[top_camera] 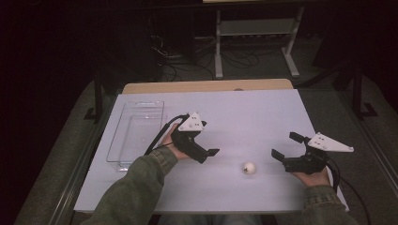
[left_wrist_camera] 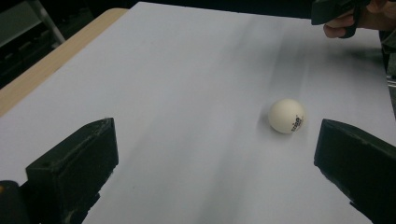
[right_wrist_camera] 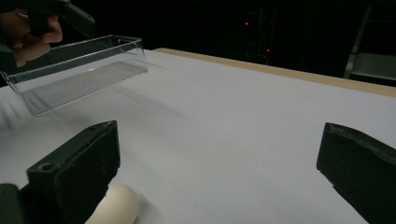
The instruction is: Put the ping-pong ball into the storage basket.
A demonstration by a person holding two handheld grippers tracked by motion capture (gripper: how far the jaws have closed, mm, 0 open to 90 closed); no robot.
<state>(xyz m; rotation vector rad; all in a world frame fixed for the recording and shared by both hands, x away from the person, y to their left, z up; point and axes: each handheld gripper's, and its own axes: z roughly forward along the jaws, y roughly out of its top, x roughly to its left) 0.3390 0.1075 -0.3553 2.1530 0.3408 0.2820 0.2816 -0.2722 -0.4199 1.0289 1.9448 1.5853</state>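
On the white counter [top_camera: 263, 117], a small white ball [top_camera: 248, 168] lies between the two grippers, nearer the person's edge than the middle. From the high view the left gripper [top_camera: 206, 154] sits just left of the ball, its jaws spread and holding nothing, with the grey three-cornered plate tipped up above the hand. The right gripper [top_camera: 285, 146] rests to the right of the ball, near it but apart, and its jaws also stand wide with nothing between them.

Along the left gripper view the ball [left_wrist_camera: 286, 115] lies ahead on the bare counter, closer to the right-hand jaw than to the other, touching neither; dark print shows on its side. The other hand with its gripper appears at the top right corner there.

Seen from the right gripper view, the ball [right_wrist_camera: 116, 205] peeks out beside the left-hand jaw at the bottom edge, partly hidden by it; whether they touch cannot be told.

A clear plastic bin [top_camera: 136, 133] stands on the left part of the counter, just beside the left hand, with nothing visible inside it.
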